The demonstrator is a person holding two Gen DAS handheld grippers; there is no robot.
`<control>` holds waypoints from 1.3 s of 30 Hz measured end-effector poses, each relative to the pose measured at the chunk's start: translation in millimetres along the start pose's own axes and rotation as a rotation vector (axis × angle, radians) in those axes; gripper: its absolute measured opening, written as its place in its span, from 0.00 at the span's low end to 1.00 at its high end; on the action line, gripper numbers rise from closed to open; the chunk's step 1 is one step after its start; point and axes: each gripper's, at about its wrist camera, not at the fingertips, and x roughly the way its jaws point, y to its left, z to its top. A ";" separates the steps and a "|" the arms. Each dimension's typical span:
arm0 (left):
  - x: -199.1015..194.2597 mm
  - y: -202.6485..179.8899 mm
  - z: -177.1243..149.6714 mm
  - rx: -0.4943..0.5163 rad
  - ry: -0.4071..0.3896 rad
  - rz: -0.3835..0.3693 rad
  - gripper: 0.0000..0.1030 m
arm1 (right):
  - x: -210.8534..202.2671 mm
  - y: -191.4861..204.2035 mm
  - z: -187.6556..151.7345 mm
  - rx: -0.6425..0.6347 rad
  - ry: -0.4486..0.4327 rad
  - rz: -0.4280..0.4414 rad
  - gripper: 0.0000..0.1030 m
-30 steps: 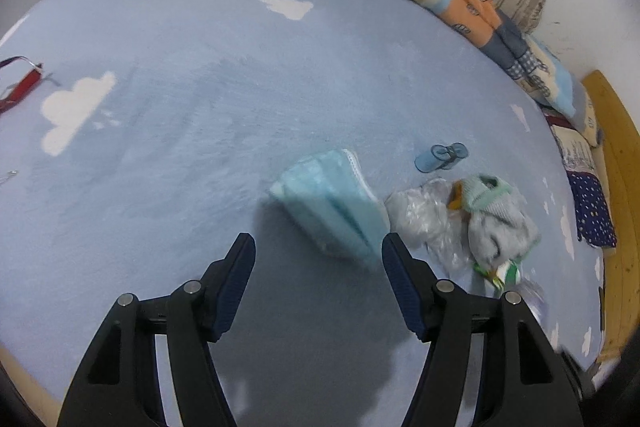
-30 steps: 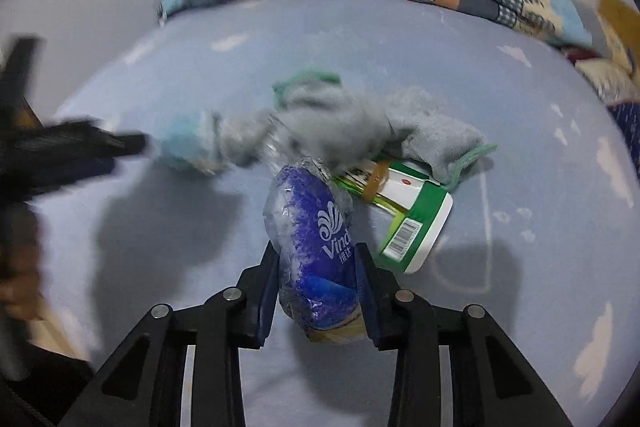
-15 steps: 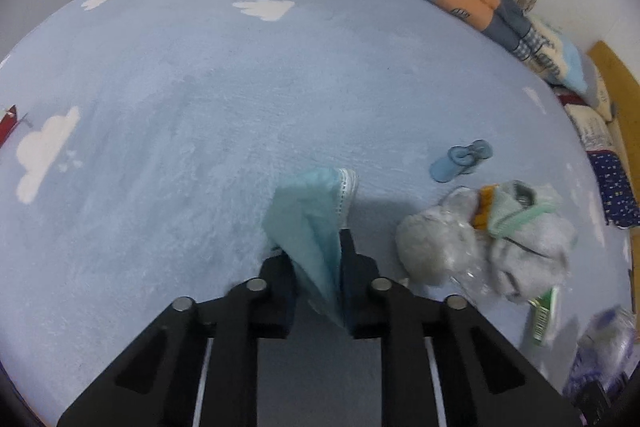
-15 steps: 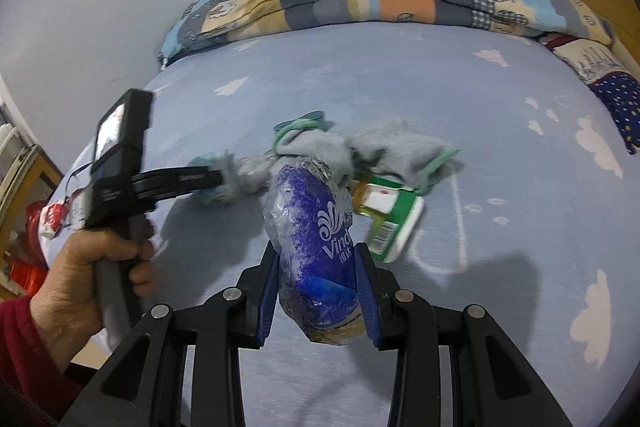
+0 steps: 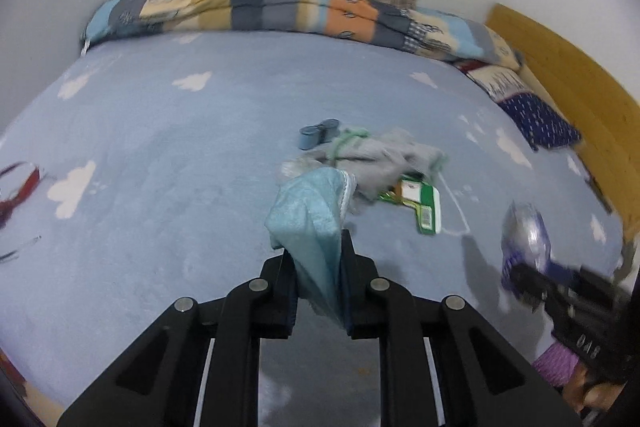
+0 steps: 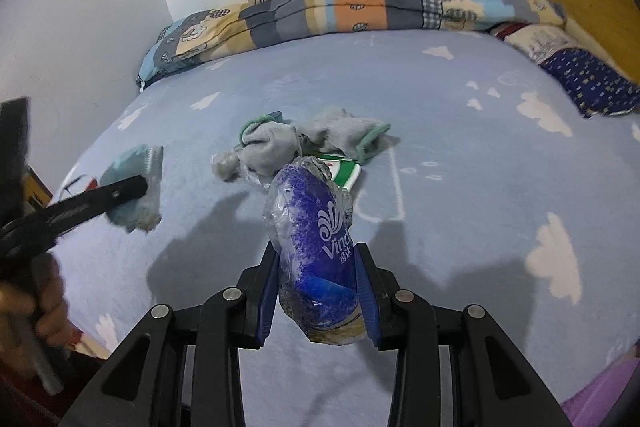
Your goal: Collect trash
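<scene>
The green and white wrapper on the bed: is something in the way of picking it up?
Yes. The grey cloth lies over the far end of the green and white wrapper, and both grippers are full: face mask left, blue plastic package right.

My left gripper [image 5: 320, 267] is clamped tight on the blue face mask [image 5: 316, 223]; my right gripper [image 6: 318, 291] grips the crumpled blue wrapper [image 6: 316, 251], both lifted above the bedsheet [image 6: 460, 155].

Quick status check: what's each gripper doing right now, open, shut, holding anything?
Left gripper: shut on the light blue face mask, lifted off the bed.
Right gripper: shut on the crumpled blue plastic wrapper.
</scene>
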 end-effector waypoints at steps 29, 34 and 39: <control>10.0 -36.3 -7.0 0.193 -0.087 0.115 0.16 | 11.0 8.6 3.7 -0.035 -0.012 -0.056 0.37; 8.9 -38.8 -6.8 0.209 -0.097 0.123 0.16 | 10.4 9.3 3.8 -0.035 -0.017 -0.055 0.37; 8.0 -40.0 -7.1 0.219 -0.105 0.127 0.16 | 10.0 9.6 3.8 -0.032 -0.017 -0.052 0.37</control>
